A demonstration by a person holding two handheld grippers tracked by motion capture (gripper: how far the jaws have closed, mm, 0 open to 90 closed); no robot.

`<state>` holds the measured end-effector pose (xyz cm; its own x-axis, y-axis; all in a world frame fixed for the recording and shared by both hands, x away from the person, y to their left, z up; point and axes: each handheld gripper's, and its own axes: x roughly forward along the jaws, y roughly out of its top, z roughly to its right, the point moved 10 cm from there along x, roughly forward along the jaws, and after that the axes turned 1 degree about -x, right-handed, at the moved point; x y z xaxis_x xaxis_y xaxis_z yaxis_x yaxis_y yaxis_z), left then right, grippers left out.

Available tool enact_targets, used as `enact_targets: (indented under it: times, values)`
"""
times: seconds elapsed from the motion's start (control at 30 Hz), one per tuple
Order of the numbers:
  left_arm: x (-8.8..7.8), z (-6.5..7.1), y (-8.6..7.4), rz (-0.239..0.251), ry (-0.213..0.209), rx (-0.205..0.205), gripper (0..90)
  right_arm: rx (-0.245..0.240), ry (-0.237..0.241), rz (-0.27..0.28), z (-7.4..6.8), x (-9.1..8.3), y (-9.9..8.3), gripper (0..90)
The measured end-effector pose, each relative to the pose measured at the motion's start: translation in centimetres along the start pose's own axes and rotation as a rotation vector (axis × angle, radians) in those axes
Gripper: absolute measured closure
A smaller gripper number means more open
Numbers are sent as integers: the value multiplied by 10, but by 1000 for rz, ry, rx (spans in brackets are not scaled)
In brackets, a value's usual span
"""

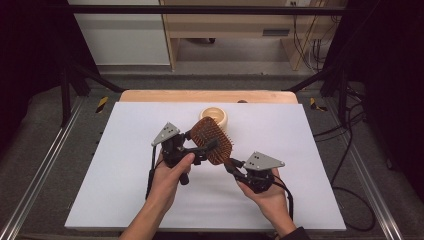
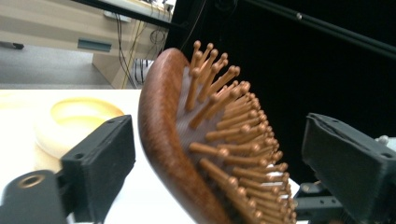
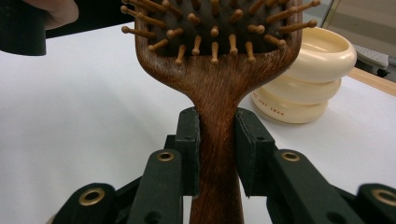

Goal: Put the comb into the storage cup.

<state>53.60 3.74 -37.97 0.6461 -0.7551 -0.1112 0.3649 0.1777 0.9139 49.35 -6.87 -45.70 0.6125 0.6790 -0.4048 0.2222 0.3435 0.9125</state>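
One wooden paddle hairbrush (image 1: 212, 141), one cream ring-stacked container (image 1: 214, 117) and two grippers are on or above the white table (image 1: 125, 200).

In the high view, the left gripper (image 1: 202, 150) sits left of centre in the person's left hand (image 1: 167, 180), reaching right to the brush head. The brush lies at the centre of the frame, tilted, its head toward the container just behind it and its handle running down-right into the right gripper (image 1: 232, 165), held by the right hand (image 1: 267, 195) at lower right.

The left gripper view shows what the high view cannot: the brush head (image 2: 205, 140) stands edge-on between the two jaws, bristles facing the right jaw, the wooden back close beside the left jaw. Gaps show on both sides, so the jaws stand wide and do not press it. The container (image 2: 74, 121) shows at left behind the left jaw.

The right gripper view gives the grip itself: the jaws are clamped narrow on the brush handle (image 3: 217, 158), pads touching both its sides, with the bristled head (image 3: 215, 32) at top centre. The container (image 3: 308, 79) appears at upper right as three stacked rings with small lettering on the lowest.
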Motion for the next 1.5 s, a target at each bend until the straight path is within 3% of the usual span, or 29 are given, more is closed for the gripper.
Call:
enact_targets:
  times: [0.23, 0.43, 0.57, 0.83, 1.23, 1.5]
  values:
    - [-2, -5, 10, 45, 18, -39, 311, 10, 1, 11, -1, 0, 1, 729]
    - [1, 1, 5, 40, 3, -44, 347, 9, 4, 14, -2, 0, 2, 729]
    - [0, -3, 5, 32, -8, -111, 406, 11, 5, 11, -2, 2, 0, 729]
    - [-4, 2, 8, 28, 2, -102, 496, 22, 6, 13, -6, 5, -1, 729]
    - [0, 14, 14, 24, -16, -84, 517, 46, 24, 37, -4, 5, 0, 725]
    - [5, 22, 16, 11, -22, -51, 522, 68, 37, 42, -5, 5, -1, 721]
